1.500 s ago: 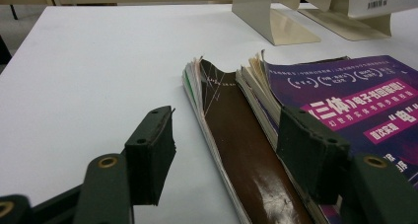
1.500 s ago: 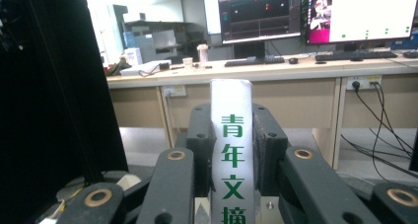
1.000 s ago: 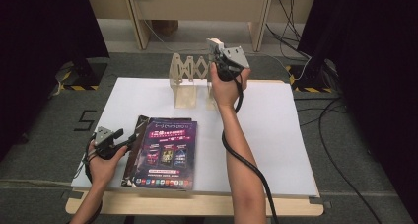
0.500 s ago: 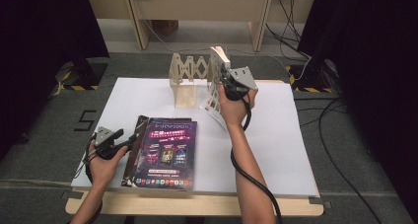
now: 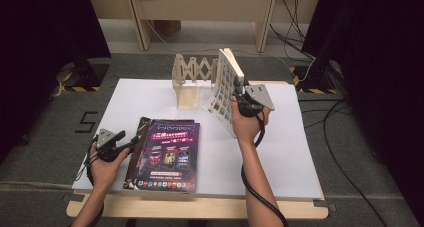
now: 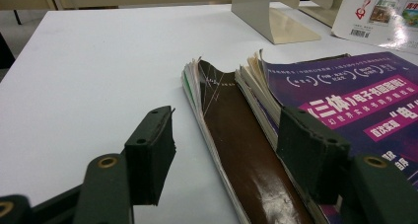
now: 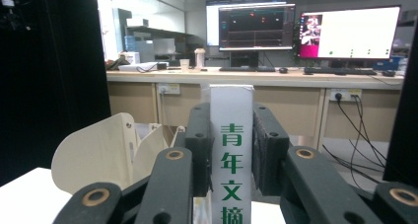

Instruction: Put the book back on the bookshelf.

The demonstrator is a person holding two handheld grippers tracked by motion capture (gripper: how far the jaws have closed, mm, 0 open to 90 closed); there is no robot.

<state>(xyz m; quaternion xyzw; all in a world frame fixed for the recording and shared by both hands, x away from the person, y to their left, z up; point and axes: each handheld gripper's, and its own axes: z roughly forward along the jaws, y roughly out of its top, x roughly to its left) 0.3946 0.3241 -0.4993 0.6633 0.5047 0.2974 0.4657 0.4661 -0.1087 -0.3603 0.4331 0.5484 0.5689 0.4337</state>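
Two magazines lie stacked on the white table (image 5: 150, 94) at its near left: a purple-covered one (image 5: 168, 154) over a brown-covered one (image 6: 236, 145). Behind them stands the expanding book rack (image 5: 192, 79). Just right of the rack, a white-spined magazine (image 5: 227, 87) is held upright and tilted, clamped by its spine in the right gripper (image 7: 231, 150). The left gripper (image 6: 224, 152) rests with jaws apart, straddling the brown magazine's edge without pressing it. Judgement: transfer between rack and table; next, lower gently, keeping the pages together.
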